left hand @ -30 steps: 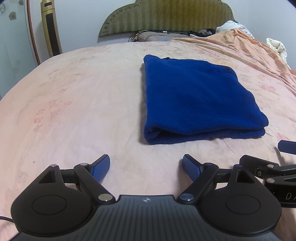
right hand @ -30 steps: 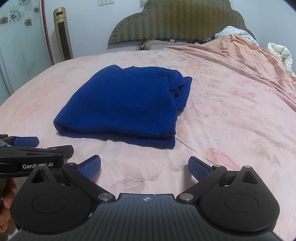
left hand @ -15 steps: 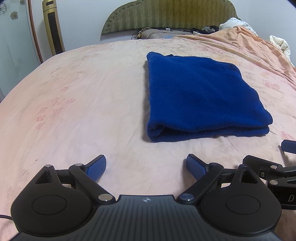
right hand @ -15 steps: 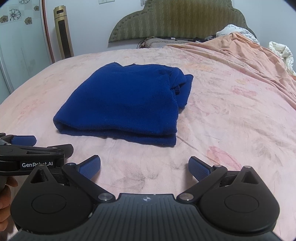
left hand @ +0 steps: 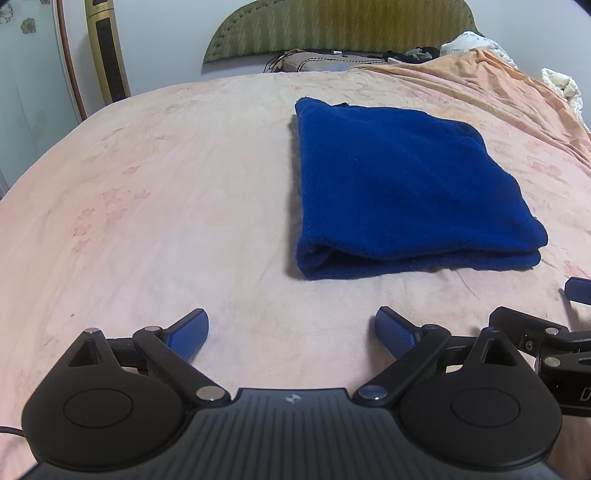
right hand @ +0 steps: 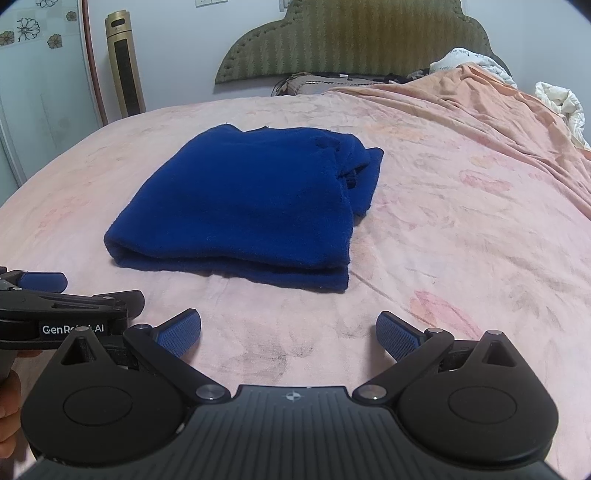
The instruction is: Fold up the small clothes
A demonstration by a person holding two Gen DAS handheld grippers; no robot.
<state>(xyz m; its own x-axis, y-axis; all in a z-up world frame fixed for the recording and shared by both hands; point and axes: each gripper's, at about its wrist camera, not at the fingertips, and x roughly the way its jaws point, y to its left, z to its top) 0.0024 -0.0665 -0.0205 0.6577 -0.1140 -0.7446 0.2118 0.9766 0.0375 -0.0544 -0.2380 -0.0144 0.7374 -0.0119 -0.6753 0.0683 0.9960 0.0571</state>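
Bare bedsheet (left hand: pixel 184 206) lies open left of the folded blue cloth (left hand: pixel 399 184). Right of it, the rumpled orange blanket (right hand: pixel 498 110) rises.

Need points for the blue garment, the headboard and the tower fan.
blue garment (right hand: pixel 243 206), right wrist view, middle of its top layer.
headboard (left hand: pixel 332 26), left wrist view, centre of its green padding.
tower fan (right hand: pixel 123 64), right wrist view, its dark front panel.

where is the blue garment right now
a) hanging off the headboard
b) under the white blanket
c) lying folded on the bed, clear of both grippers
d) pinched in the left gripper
c: the blue garment lies folded on the bed, with the left gripper and right gripper both open and empty in front of it.
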